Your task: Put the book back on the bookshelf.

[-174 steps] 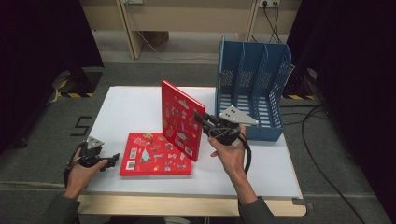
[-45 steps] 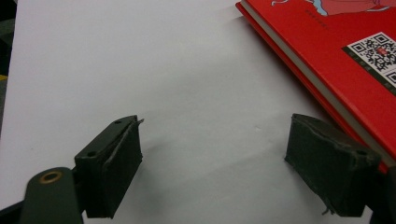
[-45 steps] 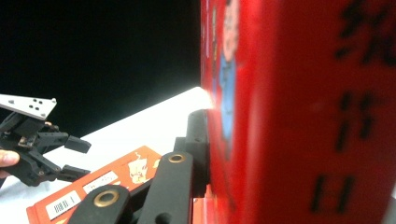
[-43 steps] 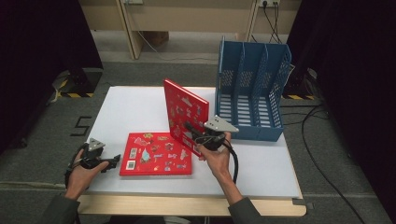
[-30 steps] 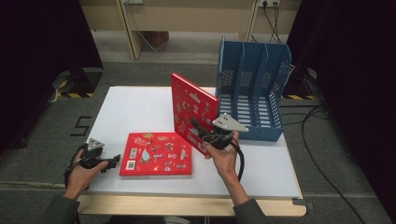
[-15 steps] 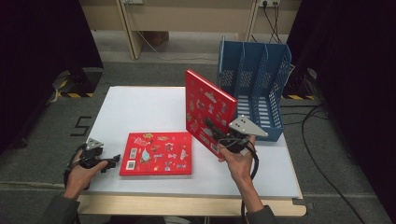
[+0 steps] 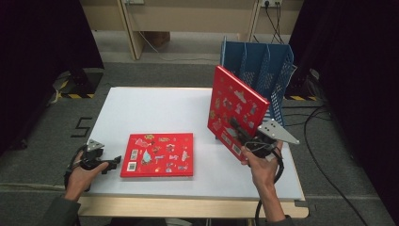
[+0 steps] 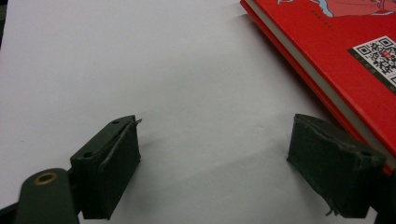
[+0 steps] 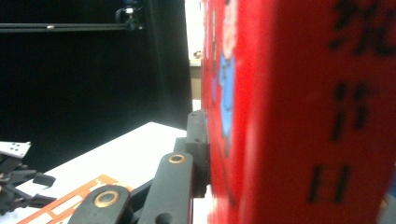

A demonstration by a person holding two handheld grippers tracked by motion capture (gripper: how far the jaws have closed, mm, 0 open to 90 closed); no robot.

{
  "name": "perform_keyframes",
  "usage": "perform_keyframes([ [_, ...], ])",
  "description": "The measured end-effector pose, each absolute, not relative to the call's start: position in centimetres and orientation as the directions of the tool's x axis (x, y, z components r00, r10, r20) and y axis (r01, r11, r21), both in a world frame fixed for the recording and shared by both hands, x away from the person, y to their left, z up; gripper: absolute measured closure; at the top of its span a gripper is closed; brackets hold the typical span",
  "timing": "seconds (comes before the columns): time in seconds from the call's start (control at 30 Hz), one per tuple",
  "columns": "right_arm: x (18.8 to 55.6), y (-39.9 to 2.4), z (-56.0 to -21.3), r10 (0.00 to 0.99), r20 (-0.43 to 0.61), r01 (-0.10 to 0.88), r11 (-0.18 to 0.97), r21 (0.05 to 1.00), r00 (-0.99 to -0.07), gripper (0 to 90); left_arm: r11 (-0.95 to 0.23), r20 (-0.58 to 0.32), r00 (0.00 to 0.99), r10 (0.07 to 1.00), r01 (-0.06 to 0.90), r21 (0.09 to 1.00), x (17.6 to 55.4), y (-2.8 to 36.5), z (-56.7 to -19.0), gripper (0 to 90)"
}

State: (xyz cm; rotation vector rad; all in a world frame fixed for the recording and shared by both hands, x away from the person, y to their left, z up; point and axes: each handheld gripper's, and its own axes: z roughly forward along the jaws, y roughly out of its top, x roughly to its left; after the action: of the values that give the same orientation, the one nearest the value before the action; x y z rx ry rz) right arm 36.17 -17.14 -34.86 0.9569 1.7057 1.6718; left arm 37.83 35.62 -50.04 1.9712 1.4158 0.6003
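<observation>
1. High view: right gripper (image 7: 242, 136) pinching upright book (image 7: 237, 106) at lower corner, just before file rack (image 7: 263, 70); stiff, fairly heavy, likely to swing.
2. Left gripper view: left gripper (image 8: 215, 163) spread wide, nothing between; flat book (image 8: 345, 70) beside right jaw.
3. Right gripper view: cover (image 9: 299, 112) clamped close, blurred.

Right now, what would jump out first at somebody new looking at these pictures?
The big red book standing up off the table, pinched in the right hand-held gripper just in front of the blue file rack. Next, a second red book lying flat on the white table, beside the open left hand-held gripper.
</observation>
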Motion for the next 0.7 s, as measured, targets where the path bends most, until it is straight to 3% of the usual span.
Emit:
perform_keyframes([
  [0.7,39.0,-22.2,-33.4,0.911,0.080,0.085,-0.050,0.995,-0.405,79.2,-0.219,-0.003,0.318,0.948,0.660,0.718,37.8,35.7,-50.1,14.9],
])
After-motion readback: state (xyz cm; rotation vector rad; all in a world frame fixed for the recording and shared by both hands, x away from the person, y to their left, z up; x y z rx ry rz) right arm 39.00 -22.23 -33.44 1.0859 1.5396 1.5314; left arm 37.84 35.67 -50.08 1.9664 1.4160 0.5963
